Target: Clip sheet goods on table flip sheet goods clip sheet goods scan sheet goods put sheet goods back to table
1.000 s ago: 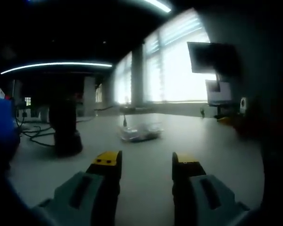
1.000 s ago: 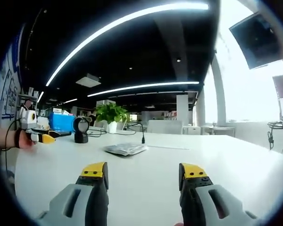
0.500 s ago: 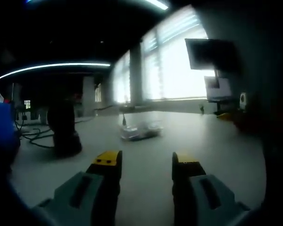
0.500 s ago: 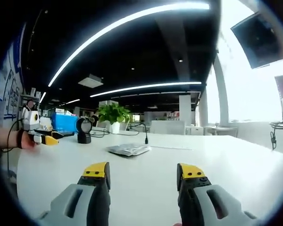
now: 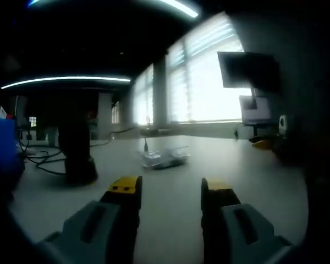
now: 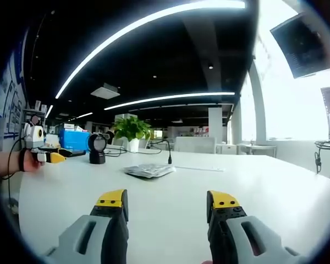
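Sheet goods (image 6: 148, 170) lie flat on the white desk (image 6: 275, 192), a thin clear-wrapped packet, well ahead of the right gripper (image 6: 168, 203) and a little left of its centre line; nothing touches the packet. Right gripper jaws are spread wide with nothing between them, yellow tips low over bare desk. In the left gripper view the same sheet goods (image 5: 164, 159) sit further out on the desk (image 5: 247, 170), ahead and between the lines of the two jaws; the view is dark and backlit by the windows (image 5: 209, 82), so packet detail is hard to read. Left gripper (image 5: 169, 192) jaws are also wide apart, holding nothing. The left gripper also shows in the right gripper view at far left (image 6: 47, 158), held in a hand (image 6: 8, 163) above the desk edge, apart from the packet. A black barcode scanner on a stand (image 6: 97, 150) is upright on the desk left of and beyond the sheet goods; in the left gripper view it (image 5: 77, 157) is the dark upright shape left of the jaws. A thin cable stub (image 6: 168, 155) stands just behind the packet. Potted plant (image 6: 131, 131) and blue box (image 6: 74, 139) sit at the far desk edge. Monitor (image 6: 307, 38) hangs at upper right.
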Available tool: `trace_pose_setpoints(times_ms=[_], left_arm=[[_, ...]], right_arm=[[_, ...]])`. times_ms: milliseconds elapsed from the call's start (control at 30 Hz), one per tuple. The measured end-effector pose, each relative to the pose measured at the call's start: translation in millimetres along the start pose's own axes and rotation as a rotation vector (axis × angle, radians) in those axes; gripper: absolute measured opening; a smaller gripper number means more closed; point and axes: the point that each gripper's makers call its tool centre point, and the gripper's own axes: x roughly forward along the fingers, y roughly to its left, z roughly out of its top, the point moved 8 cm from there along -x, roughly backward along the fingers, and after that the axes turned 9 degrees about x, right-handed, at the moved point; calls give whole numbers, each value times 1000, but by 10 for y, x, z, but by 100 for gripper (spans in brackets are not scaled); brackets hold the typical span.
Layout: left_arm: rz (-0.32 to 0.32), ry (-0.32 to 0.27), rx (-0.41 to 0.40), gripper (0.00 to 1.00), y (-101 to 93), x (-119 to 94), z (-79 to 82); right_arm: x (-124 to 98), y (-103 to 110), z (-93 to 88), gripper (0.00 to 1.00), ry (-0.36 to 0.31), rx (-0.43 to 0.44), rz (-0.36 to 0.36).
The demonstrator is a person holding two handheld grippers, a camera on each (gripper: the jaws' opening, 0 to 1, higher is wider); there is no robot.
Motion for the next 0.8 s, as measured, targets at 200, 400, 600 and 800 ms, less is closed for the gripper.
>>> trace_pose_setpoints(times_ms=[200,400,600,800], left_arm=[[3,0,-10,36,8,0,-3],[1,-1,-17,36,6,3,-3],[5,-5,-25,36,12,0,0],[2,-6,-26,36,8,-2,1]], right_arm=[[-12,-11,5,50,-5,9,-6],[-15,-11,5,50,-4,9,-4],[-14,-14,-1,49,0,9,-6],[-12,-20,-7,49,5,8,-11]])
